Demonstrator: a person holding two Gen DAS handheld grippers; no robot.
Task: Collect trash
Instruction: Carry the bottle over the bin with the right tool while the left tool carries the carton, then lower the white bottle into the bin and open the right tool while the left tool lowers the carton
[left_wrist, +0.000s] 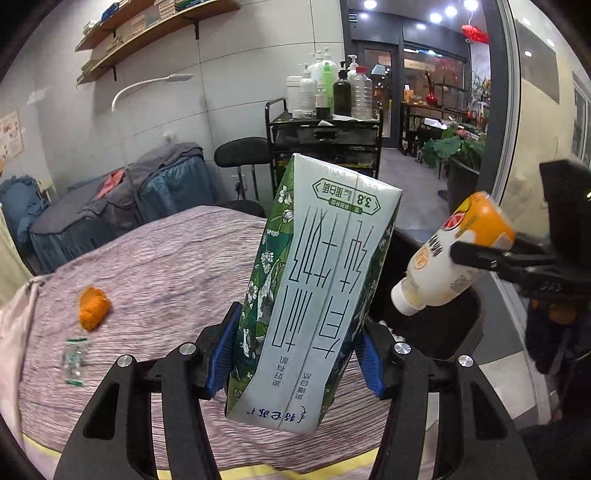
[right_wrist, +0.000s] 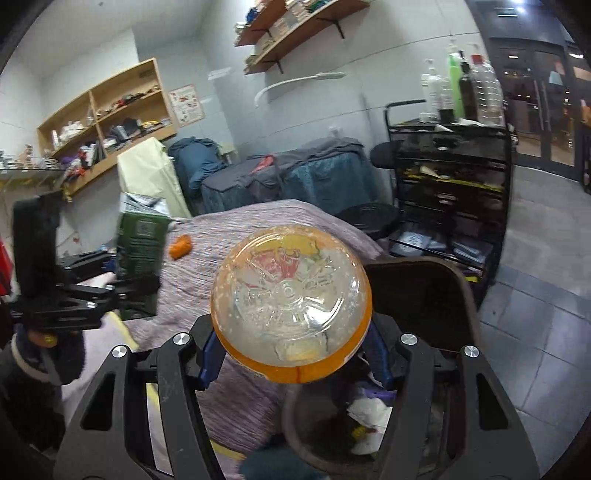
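Fingers (left_wrist: 223, 350) of our left gripper (left_wrist: 295, 354) pinch a green-and-white carton (left_wrist: 314, 280) by its lower sides, blue pads pressed flat against it, the carton standing nearly upright with its long axis tipped slightly right and its print upside down. It hangs above the near edge of the striped table (left_wrist: 159, 266), where an orange scrap (left_wrist: 94, 307) and a small clear wrapper (left_wrist: 75, 361) lie at far left, apart from both grippers.

To the right, our right gripper (right_wrist: 295, 354) clamps an orange-labelled bottle (right_wrist: 291, 302) around its body. From the left camera the bottle slants cap-down and leftward over the dark bin (left_wrist: 439, 325); from the right camera we look along its axis at the clear base, with paper waste visible in the bin (right_wrist: 424, 295) below.

We judge the bottle is nearer the opening, already above it, and needs only release. The carton sits left of the rim and must travel right before it can drop.
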